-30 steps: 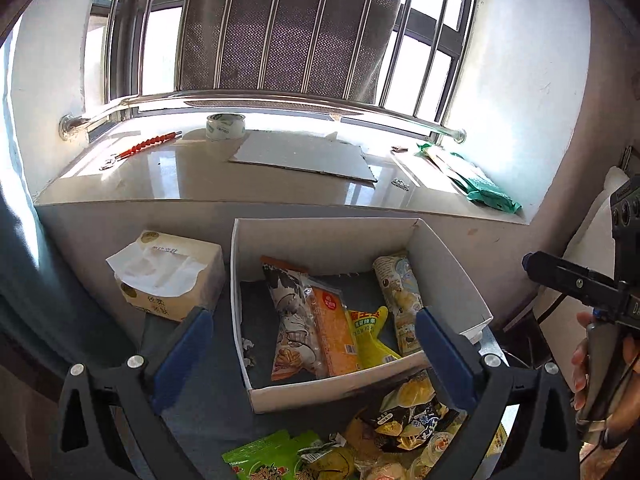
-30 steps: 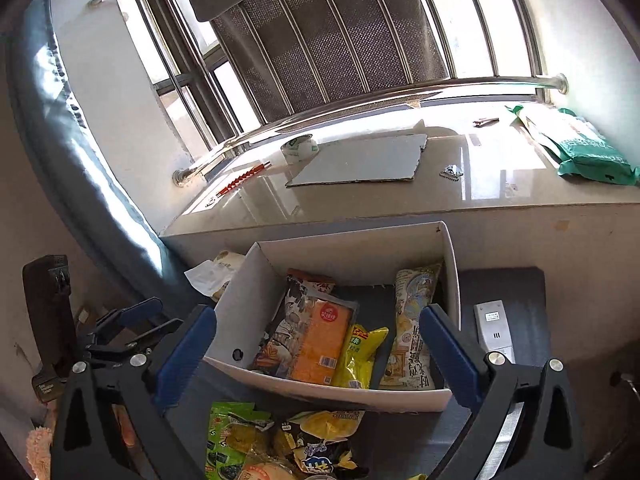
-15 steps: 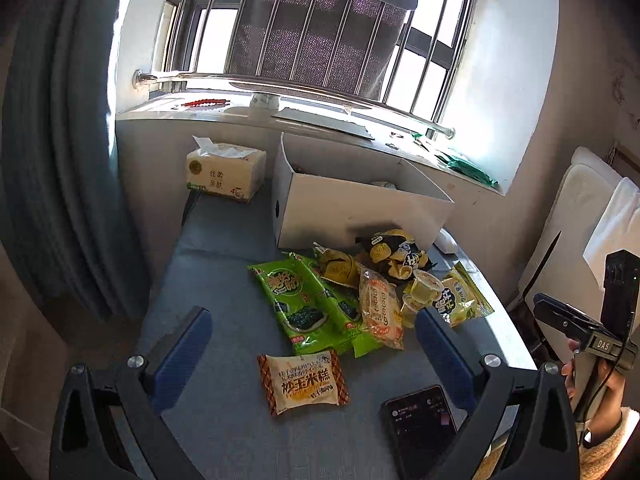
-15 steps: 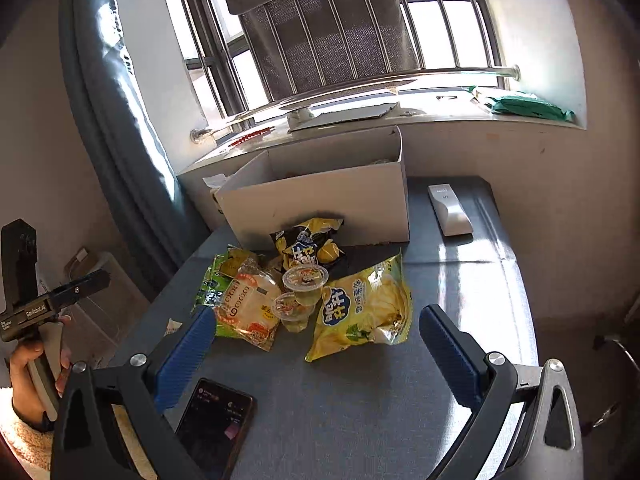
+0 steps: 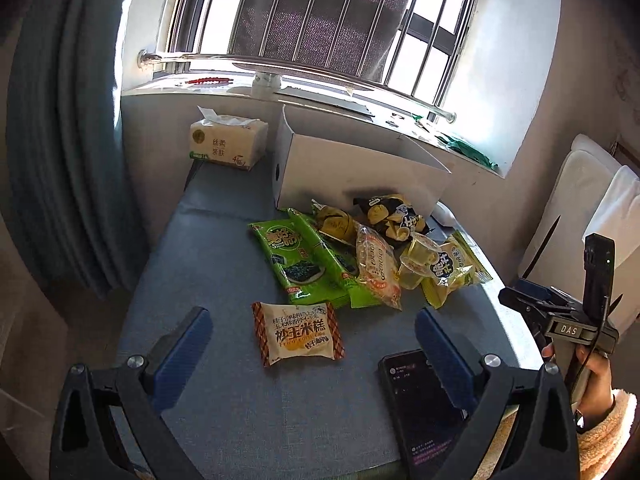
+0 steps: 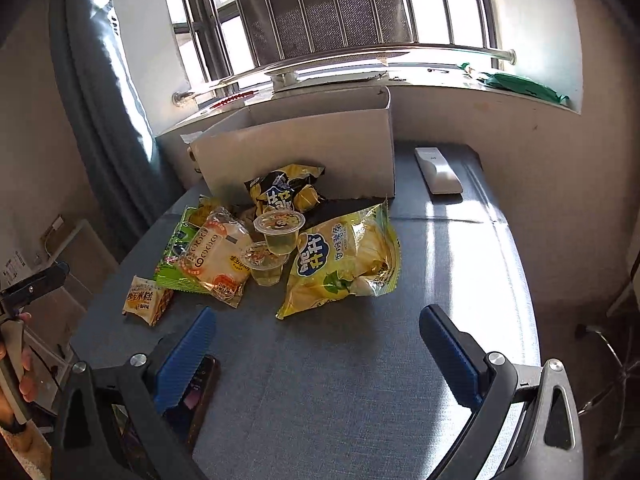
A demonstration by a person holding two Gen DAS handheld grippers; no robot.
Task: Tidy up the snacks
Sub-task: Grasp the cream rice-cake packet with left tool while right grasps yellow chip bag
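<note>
Lying loose on the blue table point(image 5: 200, 264) ahead of both pairs of fingers, the snacks are all light, crinkly and slippery, so each probably wants a pinch on a sealed edge or flat corner, not across its puffed middle. Furthest left, just ahead of and between the fingers of the left gripper point(image 5: 312, 344), sits the small rice cake packet point(image 5: 298, 332), flat and soft, and likely the easiest first grab by its near seam. Beyond it lie the green seaweed packs point(image 5: 304, 260), then the orange bread bag point(image 5: 378, 266), which would squash under a hard squeeze. Further right, the two jelly cups point(image 6: 270, 246) are stiff but thin-walled; I judge they should be taken around the rim. The yellow chip bag point(image 6: 344, 260) lies just ahead of the right gripper point(image 6: 316, 344); it is air-filled, with brittle contents. Both grippers hang wide apart and hold nothing. The white box point(image 5: 356, 168), where the snacks presumably go, stands beyond the pile, well ahead of the fingers. Only the left view shows the tissue pack point(image 5: 228, 142) left of the box, and the phone point(image 5: 424, 404) plainly; only the right view shows the white remote point(image 6: 438, 170) beside the box. Neither view looks inside the box.
</note>
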